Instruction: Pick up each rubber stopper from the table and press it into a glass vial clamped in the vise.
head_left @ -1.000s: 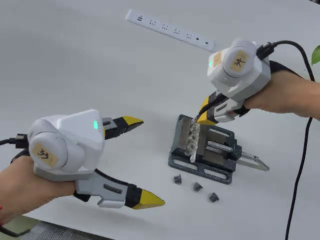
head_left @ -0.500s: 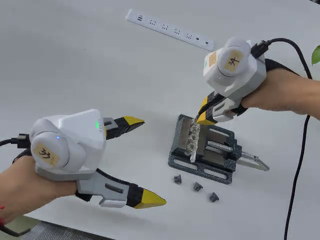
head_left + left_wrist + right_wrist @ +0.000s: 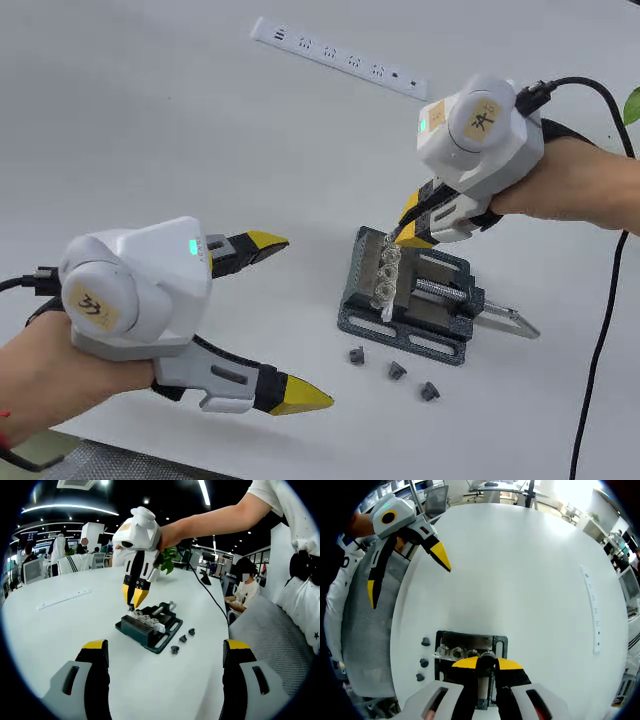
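Glass vials stand in a short row clamped in a dark metal vise. The vise sits flat on the white surface, so the vial mouths face up and cannot shift under a downward push. The right gripper hangs steeply over the far end of that row with its fingers drawn nearly together. In the left gripper view a small dark stopper seems to be pinched at their tips, right at the end vial's mouth, though it is too small to tell whether it is seated. That steep angle suits pressing straight down. Three rubber stoppers lie loose on the surface just beside the vise's near edge, apart from one another, with bare room around each for a pick from above. The left gripper hovers well to the side of the vise, its fingers spread wide with nothing between them, clear of the work. The screw handle juts out on the vise's right side and the right gripper's cable trails past it, so the freer way in to the loose stoppers is probably from the left. A power strip lies well away at the far side.
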The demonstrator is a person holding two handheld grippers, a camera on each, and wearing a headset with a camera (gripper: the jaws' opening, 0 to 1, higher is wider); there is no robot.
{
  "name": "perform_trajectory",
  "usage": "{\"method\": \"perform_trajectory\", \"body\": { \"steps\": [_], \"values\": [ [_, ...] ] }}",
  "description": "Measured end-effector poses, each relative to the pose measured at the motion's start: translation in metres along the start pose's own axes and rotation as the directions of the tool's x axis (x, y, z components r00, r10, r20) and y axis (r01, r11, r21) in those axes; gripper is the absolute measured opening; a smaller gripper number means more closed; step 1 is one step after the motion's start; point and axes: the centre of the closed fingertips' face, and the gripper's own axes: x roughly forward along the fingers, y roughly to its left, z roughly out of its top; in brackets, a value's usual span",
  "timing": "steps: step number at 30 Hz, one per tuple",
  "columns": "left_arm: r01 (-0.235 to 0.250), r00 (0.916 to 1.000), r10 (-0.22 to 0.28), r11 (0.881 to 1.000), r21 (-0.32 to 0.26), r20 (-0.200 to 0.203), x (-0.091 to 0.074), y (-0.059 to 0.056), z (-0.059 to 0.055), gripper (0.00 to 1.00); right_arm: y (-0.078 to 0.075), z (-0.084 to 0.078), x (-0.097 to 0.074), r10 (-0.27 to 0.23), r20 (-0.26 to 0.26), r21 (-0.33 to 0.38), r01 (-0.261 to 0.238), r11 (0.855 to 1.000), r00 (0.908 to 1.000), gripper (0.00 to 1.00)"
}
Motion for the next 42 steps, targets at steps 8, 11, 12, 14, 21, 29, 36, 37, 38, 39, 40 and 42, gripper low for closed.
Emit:
{"method": "perform_trajectory", "body": {
  "steps": [8,11,12,14,21,29,36,37,38,39,40,42],
  "values": [
    [-0.003,1.0000,0.003,1.000,-0.002,0.001,0.000,0.000,0.001,0.94,-0.001,0.002,-0.012,-0.010,0.040,0.014,0.009,1.000,0.9991,0.10],
    [-0.001,1.0000,0.001,1.000,-0.003,0.003,0.000,-0.001,0.001,0.94,-0.002,0.003,-0.015,-0.017,0.049,0.012,0.016,1.000,0.9987,0.05],
    [-0.001,1.0000,0.001,1.000,-0.003,0.002,0.000,-0.001,0.001,0.94,-0.003,0.002,-0.015,-0.019,0.052,0.010,0.018,1.000,0.9985,0.04],
    [-0.001,1.0000,0.001,1.000,-0.005,0.003,0.000,-0.001,0.000,0.94,-0.003,0.002,-0.016,-0.019,0.054,0.011,0.019,1.000,0.9984,0.02],
    [0.001,1.0000,-0.001,1.000,-0.007,0.004,0.001,-0.001,0.000,0.94,0.000,0.001,-0.014,-0.003,0.045,0.001,0.003,1.000,0.9990,0.01],
    [-0.002,1.0000,0.002,1.000,-0.010,0.007,0.001,-0.001,0.000,0.94,0.002,0.000,-0.008,0.006,0.034,-0.006,-0.006,1.000,0.9994,0.01],
    [-0.004,1.0000,0.004,1.000,-0.016,0.009,0.000,0.001,0.000,0.94,0.001,-0.001,-0.004,0.006,0.027,-0.012,-0.006,1.000,0.9996,0.01],
    [-0.004,1.0000,0.004,1.000,-0.016,0.008,0.000,0.000,0.000,0.94,0.000,-0.001,-0.005,0.005,0.026,-0.010,-0.004,1.000,0.9997,0.00],
    [-0.004,1.0000,0.004,1.000,-0.017,0.009,0.000,0.000,0.000,0.94,-0.001,-0.001,-0.004,0.005,0.025,-0.012,-0.004,1.000,0.9997,0.00],
    [-0.004,0.9999,0.004,1.000,-0.019,0.010,0.000,0.000,0.000,0.94,-0.001,-0.001,-0.004,0.005,0.025,-0.014,-0.005,1.000,0.9997,0.00],
    [-0.004,0.9999,0.004,1.000,-0.019,0.010,0.000,0.000,0.000,0.94,-0.001,-0.001,-0.004,0.005,0.024,-0.015,-0.005,1.000,0.9997,0.00],
    [-0.004,0.9999,0.005,1.000,-0.020,0.011,0.000,0.000,0.000,0.93,0.000,-0.001,-0.003,0.002,0.019,-0.038,-0.001,0.999,0.9998,0.00]
  ]
}}
